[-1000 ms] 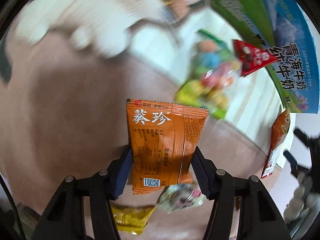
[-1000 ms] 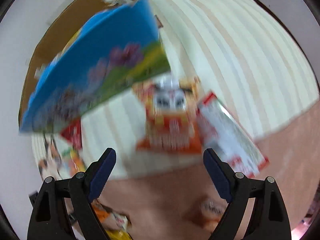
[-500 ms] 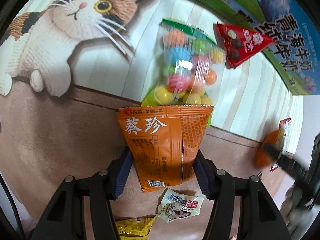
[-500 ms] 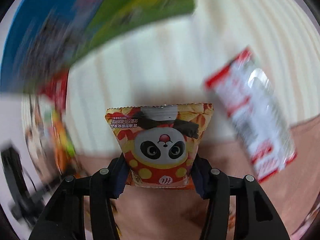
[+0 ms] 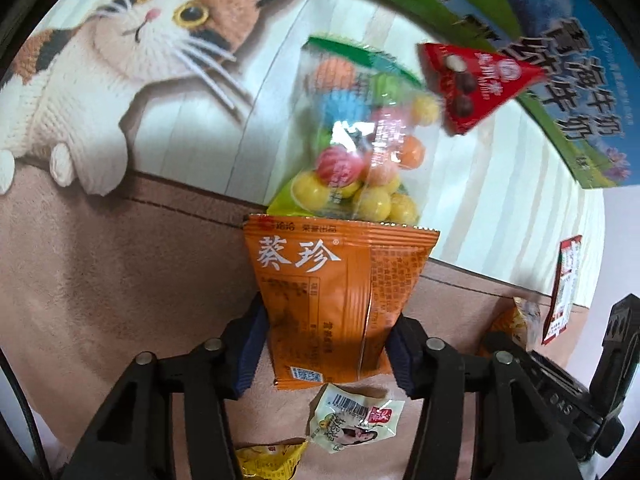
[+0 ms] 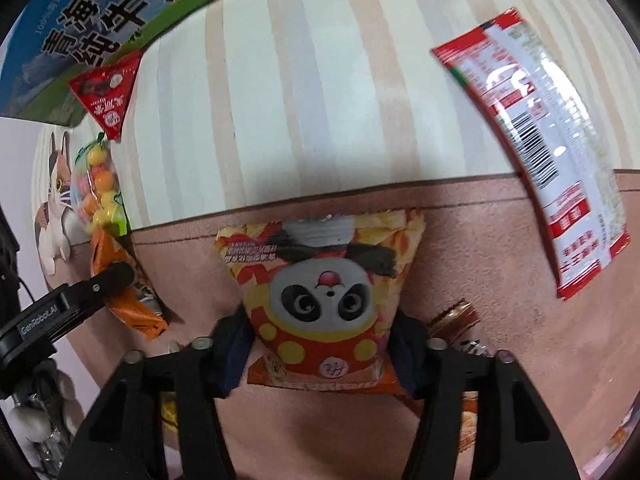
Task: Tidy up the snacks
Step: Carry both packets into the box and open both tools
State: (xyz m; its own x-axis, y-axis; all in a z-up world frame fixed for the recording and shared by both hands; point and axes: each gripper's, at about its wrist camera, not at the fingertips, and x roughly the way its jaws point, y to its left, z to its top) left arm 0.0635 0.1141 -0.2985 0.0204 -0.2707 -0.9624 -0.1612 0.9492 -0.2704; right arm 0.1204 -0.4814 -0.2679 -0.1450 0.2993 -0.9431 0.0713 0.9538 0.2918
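Observation:
An orange snack packet [image 5: 340, 280] with white characters stands upright between the pads of my left gripper [image 5: 326, 328], whose jaws are closing tighter on its lower half. A panda-printed packet [image 6: 320, 280] sits upside down in my right gripper [image 6: 322, 336], with both pads pressing on its sides. Both grippers point steeply down over a pinkish-brown mat [image 5: 120, 280]. In the right wrist view one of the left gripper's fingers [image 6: 112, 276] shows at the left with the orange packet [image 6: 132, 304].
On the striped cloth [image 6: 300, 100] lie a clear bag of coloured candy balls [image 5: 360, 152], a red triangular packet [image 5: 472, 84] and a long red-and-white packet [image 6: 540, 168]. A blue-green milk carton box [image 5: 580, 80] stands behind. A small white packet [image 5: 352, 424] and a yellow one [image 5: 272, 460] lie below.
My right gripper, open above the panda packet a second ago, has come down and closed on it. My left gripper kept hold of the orange packet and moved toward the candy bag.

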